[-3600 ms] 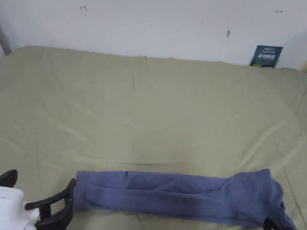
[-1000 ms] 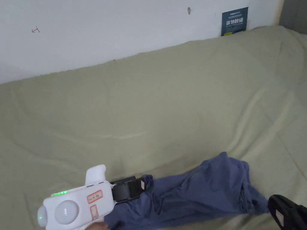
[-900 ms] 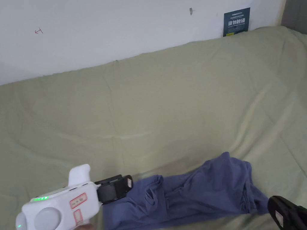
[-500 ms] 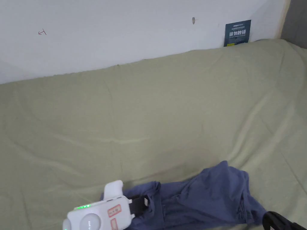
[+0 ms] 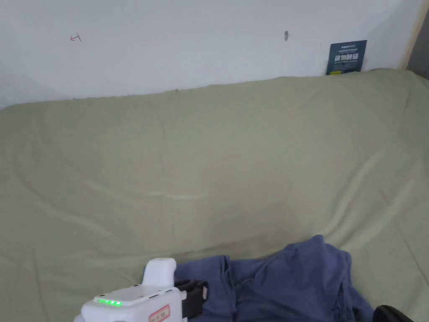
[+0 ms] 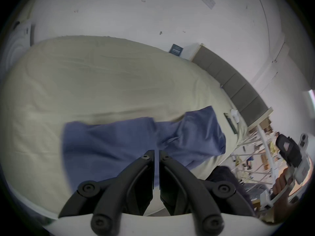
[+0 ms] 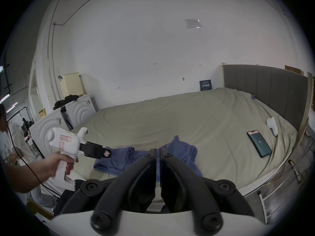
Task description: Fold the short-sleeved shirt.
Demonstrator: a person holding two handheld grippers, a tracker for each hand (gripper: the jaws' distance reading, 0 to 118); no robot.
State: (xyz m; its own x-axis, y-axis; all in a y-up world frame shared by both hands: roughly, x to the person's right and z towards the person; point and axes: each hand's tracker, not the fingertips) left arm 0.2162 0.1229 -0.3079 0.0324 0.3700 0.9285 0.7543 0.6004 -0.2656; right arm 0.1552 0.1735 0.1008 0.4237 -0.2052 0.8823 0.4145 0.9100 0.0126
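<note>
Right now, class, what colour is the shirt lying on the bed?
The shirt is plain blue, with no pattern; the right gripper view shows it best.

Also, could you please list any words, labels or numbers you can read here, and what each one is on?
Dark blue rectangular sign on the white wall: white characters, too blurred to read.
Red-bordered stickers on the white left gripper: too small to read.
Black phone's screen on the green bedsheet: too small to read.

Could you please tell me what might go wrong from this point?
The shirt lies bunched, not flat, so another fold would likely trap creases. It sits close to the near edge of the bed, so a pull by the left tongs might drag it off. A wide sweep could hit the phone.
</note>
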